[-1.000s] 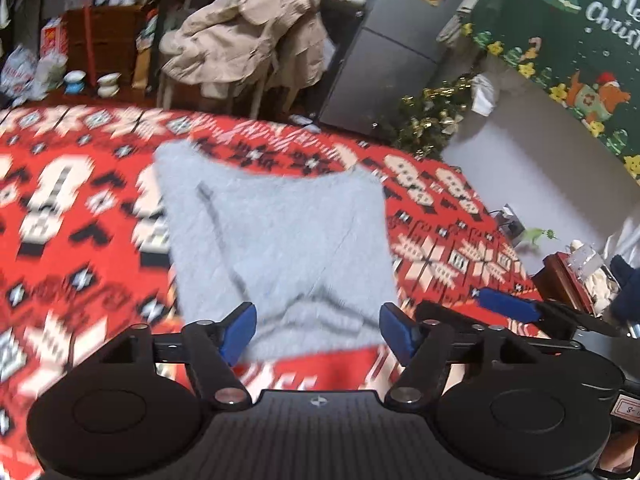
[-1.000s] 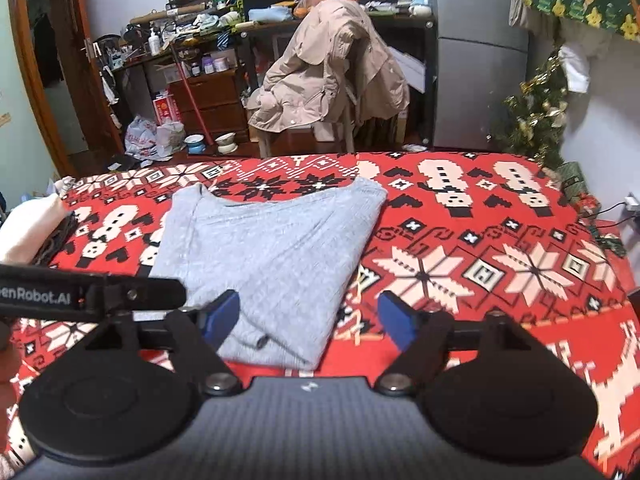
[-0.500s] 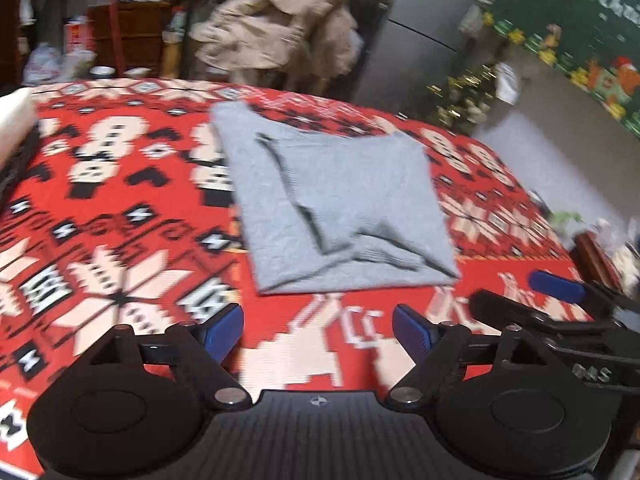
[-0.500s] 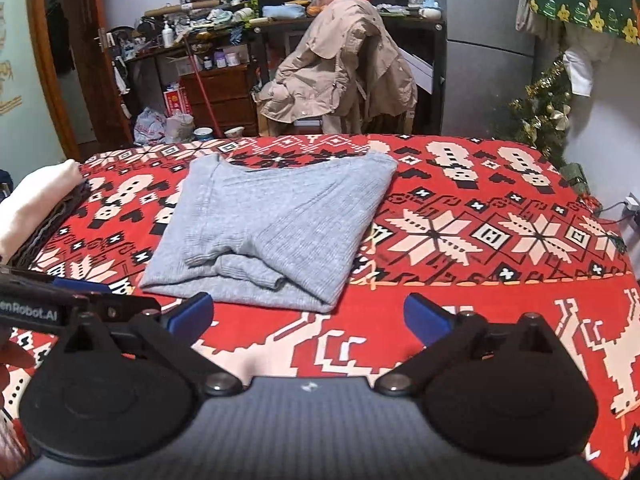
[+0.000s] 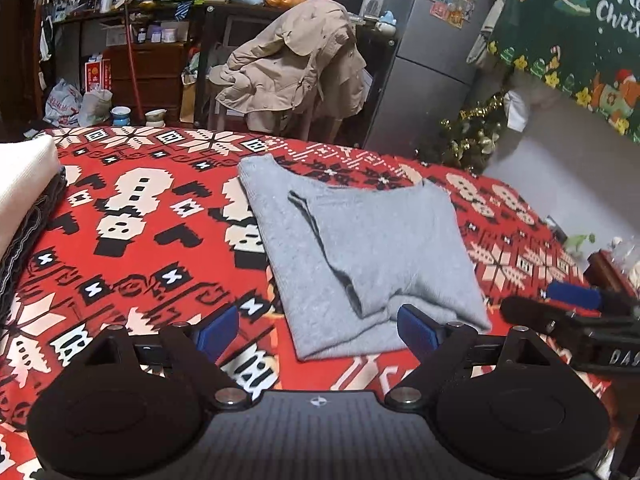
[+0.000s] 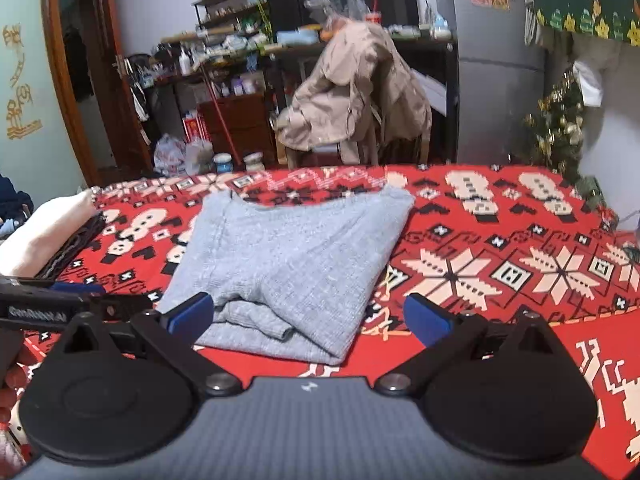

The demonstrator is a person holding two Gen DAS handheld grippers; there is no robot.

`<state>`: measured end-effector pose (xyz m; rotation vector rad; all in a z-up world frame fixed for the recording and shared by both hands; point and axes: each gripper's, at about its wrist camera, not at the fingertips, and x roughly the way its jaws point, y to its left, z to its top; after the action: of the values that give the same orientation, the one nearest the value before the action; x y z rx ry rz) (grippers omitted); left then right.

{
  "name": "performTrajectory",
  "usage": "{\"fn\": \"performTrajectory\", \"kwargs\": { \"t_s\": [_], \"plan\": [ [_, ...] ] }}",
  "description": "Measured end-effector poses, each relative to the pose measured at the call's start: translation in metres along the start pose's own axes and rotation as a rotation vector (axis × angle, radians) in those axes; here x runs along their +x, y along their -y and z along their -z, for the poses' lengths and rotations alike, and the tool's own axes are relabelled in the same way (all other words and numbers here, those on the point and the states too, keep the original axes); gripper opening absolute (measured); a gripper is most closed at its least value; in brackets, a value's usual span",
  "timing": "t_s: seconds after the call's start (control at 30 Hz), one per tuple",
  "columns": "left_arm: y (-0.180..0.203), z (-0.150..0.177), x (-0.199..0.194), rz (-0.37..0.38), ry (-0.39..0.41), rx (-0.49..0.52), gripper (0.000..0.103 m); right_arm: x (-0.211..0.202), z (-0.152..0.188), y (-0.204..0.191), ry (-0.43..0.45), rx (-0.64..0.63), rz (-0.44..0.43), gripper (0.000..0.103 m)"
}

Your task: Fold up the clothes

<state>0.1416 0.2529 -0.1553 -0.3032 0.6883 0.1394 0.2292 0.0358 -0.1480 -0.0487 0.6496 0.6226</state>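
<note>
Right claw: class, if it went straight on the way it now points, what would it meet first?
Probably the near edge of the folded grey sweater on the red blanket; the right claw is open and empty, though depth is unclear.

We log two wrist views, both angled down, close over the near edge. We share the grey garment (image 5: 360, 248) (image 6: 296, 256), crosswise.

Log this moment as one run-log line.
folded grey knit garment: flat on red patterned blanket, released | left gripper: empty, jaws opening | right gripper: open, empty
</note>
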Motion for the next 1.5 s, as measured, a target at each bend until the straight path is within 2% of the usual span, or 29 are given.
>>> {"fn": "performTrajectory", "kwargs": {
  "t_s": [0.1, 0.13, 0.2, 0.3, 0.37, 0.43, 0.53, 0.6, 0.87, 1.07, 1.13, 1.17, 1.2, 1.27, 1.37, 1.5],
  "plan": [
    [-0.007, -0.011, 0.009, 0.050, -0.008, -0.046, 0.086, 0.008, -0.006, 0.002, -0.003, 0.005, 0.000, 0.099],
    [-0.010, -0.014, 0.012, 0.066, -0.008, -0.074, 0.082, 0.011, -0.006, 0.002, -0.005, 0.009, -0.001, 0.098],
    [-0.017, -0.024, 0.021, 0.089, -0.004, -0.136, 0.073, 0.016, -0.008, 0.003, -0.019, 0.019, -0.002, 0.087],
    [-0.027, -0.041, 0.041, 0.049, -0.007, -0.222, 0.046, 0.024, -0.008, 0.003, -0.043, 0.024, -0.013, 0.085],
    [-0.032, -0.053, 0.053, 0.059, -0.007, -0.257, 0.020, 0.029, -0.009, 0.004, -0.054, 0.027, -0.028, 0.080],
    [-0.035, -0.064, 0.063, 0.075, 0.009, -0.283, 0.008, 0.033, -0.011, 0.005, -0.059, 0.018, -0.039, 0.073],
    [-0.040, -0.077, 0.079, 0.121, 0.011, -0.339, 0.001, 0.039, -0.014, 0.007, -0.062, 0.034, -0.071, 0.061],
    [-0.046, -0.082, 0.092, 0.166, -0.012, -0.404, 0.000, 0.044, -0.016, 0.009, -0.067, 0.050, -0.089, 0.054],
    [-0.064, -0.074, 0.120, 0.165, -0.123, -0.454, 0.000, 0.065, -0.013, 0.019, -0.089, 0.149, -0.117, 0.053],
    [-0.067, -0.071, 0.104, 0.163, -0.089, -0.404, 0.001, 0.072, -0.012, 0.018, -0.107, 0.137, -0.119, 0.053],
    [-0.065, -0.072, 0.094, 0.217, -0.072, -0.399, 0.001, 0.072, -0.013, 0.016, -0.104, 0.134, -0.124, 0.041],
    [-0.061, -0.071, 0.091, 0.248, -0.070, -0.394, 0.001, 0.073, -0.014, 0.015, -0.104, 0.134, -0.125, 0.029],
    [-0.057, -0.070, 0.088, 0.274, -0.071, -0.386, 0.001, 0.073, -0.014, 0.013, -0.106, 0.134, -0.124, 0.025],
    [-0.049, -0.067, 0.089, 0.299, -0.089, -0.368, 0.002, 0.075, -0.015, 0.011, -0.108, 0.141, -0.128, 0.025],
    [-0.049, -0.058, 0.099, 0.265, -0.120, -0.370, 0.002, 0.077, -0.014, 0.007, -0.111, 0.152, -0.137, 0.025],
    [-0.072, -0.041, 0.100, 0.280, -0.123, -0.480, 0.001, 0.074, -0.013, 0.004, -0.114, 0.137, -0.140, 0.025]
  ]
}}
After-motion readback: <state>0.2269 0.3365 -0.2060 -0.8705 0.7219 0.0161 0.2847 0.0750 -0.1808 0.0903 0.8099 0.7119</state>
